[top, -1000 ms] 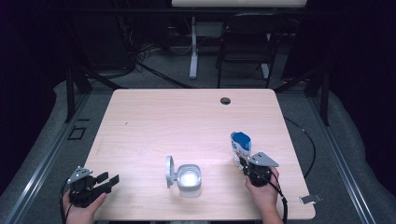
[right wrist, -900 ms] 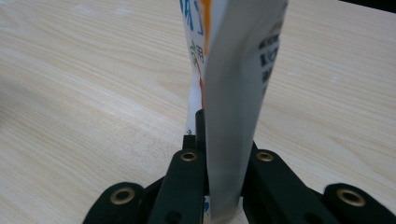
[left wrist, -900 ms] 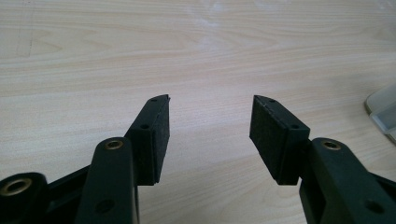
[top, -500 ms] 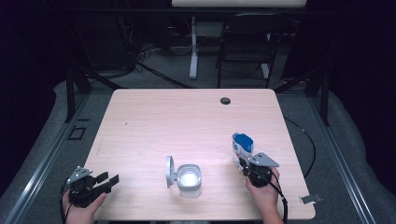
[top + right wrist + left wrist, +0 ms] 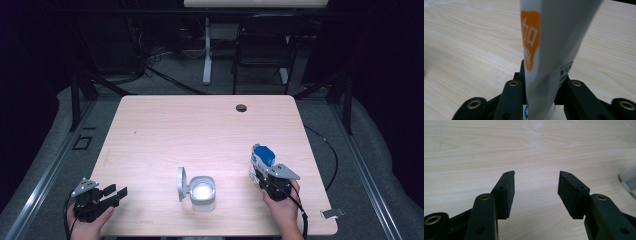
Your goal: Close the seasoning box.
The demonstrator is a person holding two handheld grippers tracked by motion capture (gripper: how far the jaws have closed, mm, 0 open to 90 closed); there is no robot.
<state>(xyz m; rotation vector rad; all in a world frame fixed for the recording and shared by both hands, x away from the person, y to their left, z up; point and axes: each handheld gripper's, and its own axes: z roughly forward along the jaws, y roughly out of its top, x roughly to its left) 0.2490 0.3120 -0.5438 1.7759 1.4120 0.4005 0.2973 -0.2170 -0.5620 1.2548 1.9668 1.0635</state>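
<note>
Leftmost, the left gripper [image 5: 112, 192] was held low at the near-left corner of the pale wooden table [image 5: 200, 130], its jaws spread wide with nothing between the black foam pads [image 5: 509, 192]; bare woodgrain was seen through the gap. It was judged to be parked there in waiting, well apart from the work.

Near the middle of the front edge, a small translucent white plastic container [image 5: 202, 192] was stood upright with its round hinged lid [image 5: 181, 184] flipped open to its left, presumably so that its mouth was left free to receive something from above.

Further right, a white and blue pouch with an orange label patch [image 5: 549, 50] was kept upright between the jaws of the right gripper [image 5: 265, 176], gripped at its lower end so that its top rose above the tool. The jaws had just been opening, yet the pouch [image 5: 261, 157] was seen pressed on both sides, so the grip was judged loosened rather than released. The pouch was near the container but not over it.
</note>
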